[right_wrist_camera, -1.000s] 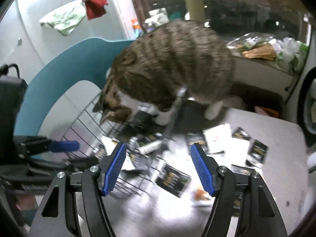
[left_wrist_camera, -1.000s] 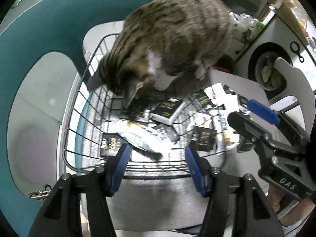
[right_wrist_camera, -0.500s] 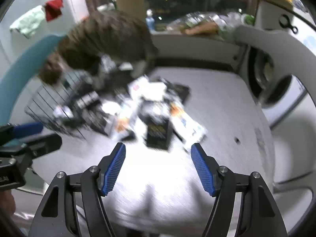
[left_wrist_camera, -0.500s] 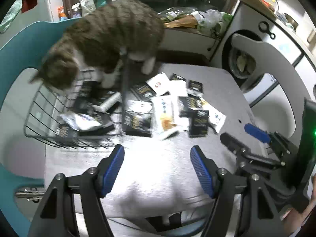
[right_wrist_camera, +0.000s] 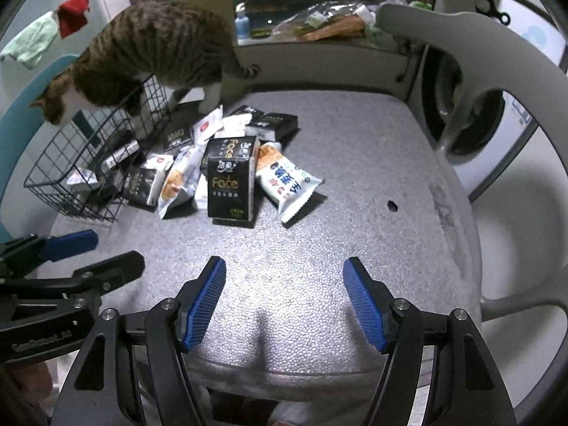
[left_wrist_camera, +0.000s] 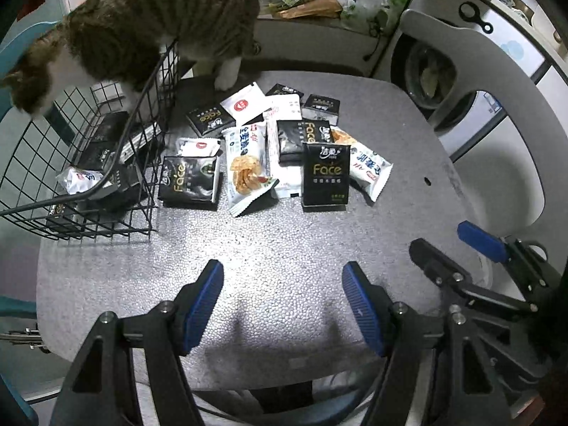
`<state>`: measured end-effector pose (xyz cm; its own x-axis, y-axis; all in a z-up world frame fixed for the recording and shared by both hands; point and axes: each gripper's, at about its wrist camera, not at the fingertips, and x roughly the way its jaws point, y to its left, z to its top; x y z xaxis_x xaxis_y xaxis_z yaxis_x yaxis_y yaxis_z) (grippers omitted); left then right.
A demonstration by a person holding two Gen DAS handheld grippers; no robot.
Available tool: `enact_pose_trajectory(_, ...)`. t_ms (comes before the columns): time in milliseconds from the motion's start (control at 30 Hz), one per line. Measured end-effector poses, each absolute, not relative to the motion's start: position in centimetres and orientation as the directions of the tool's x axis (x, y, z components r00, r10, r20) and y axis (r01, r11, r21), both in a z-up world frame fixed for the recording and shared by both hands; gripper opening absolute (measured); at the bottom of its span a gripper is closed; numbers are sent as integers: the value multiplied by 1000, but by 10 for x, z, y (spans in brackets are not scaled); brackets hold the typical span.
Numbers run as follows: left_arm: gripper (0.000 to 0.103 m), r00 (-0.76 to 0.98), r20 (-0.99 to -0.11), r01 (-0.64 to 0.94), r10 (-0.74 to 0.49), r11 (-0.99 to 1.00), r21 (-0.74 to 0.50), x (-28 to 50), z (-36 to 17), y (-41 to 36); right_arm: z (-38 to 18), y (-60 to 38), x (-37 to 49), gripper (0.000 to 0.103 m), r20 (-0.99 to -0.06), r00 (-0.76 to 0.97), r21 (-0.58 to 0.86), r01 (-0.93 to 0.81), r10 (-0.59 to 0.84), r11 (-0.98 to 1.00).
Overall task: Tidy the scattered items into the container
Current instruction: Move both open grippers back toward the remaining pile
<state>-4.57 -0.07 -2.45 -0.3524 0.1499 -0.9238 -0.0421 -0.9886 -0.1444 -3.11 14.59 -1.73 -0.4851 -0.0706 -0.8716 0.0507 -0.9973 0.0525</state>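
A black wire basket (left_wrist_camera: pixel 117 156) (right_wrist_camera: pixel 88 149) stands at the table's left with several packets inside. Scattered beside it lie black "Face" tissue packs (left_wrist_camera: pixel 326 175) (right_wrist_camera: pixel 230 181), white snack packets (left_wrist_camera: pixel 246 167) (right_wrist_camera: pixel 289 183) and small white sachets (left_wrist_camera: pixel 243 103). My left gripper (left_wrist_camera: pixel 282 300) hangs open over bare tabletop, well short of the pile, with nothing between its blue pads. My right gripper (right_wrist_camera: pixel 284 298) (left_wrist_camera: pixel 447 248) is likewise open and empty, to the right of the left one, near the table's front edge.
A tabby cat (left_wrist_camera: pixel 156 25) (right_wrist_camera: pixel 149 53) stands on the basket's far rim, head down over its left side. The grey speckled table (left_wrist_camera: pixel 284 241) has a small hole (right_wrist_camera: pixel 392 206). A teal chair (right_wrist_camera: pixel 21 120) stands left, a grey chair (right_wrist_camera: pixel 472 71) and a washing machine right.
Both grippers have swung right and back from over the basket to the table's near edge. The left jaws stand wider than a second ago. The cat has shifted its head to the basket's left.
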Motion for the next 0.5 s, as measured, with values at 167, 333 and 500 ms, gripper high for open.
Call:
enact_pose_trajectory(167,73,-344,-926,-43,158,-987,-152,-48,-28,0,-20,145,-33,68,-874,-480,54,51,-72,-997)
enact_pose_trajectory(333,73,-344,-925,-43,160,-987,-155,-50,-29,-1,-21,146,-34,68,-871,-484,63,58,-83,-996)
enact_pose_trajectory(500,73,-331,-931,-38,154,-988,-149,-55,-41,-4,-34,148,-50,68,-860,-497,76,93,-112,-993)
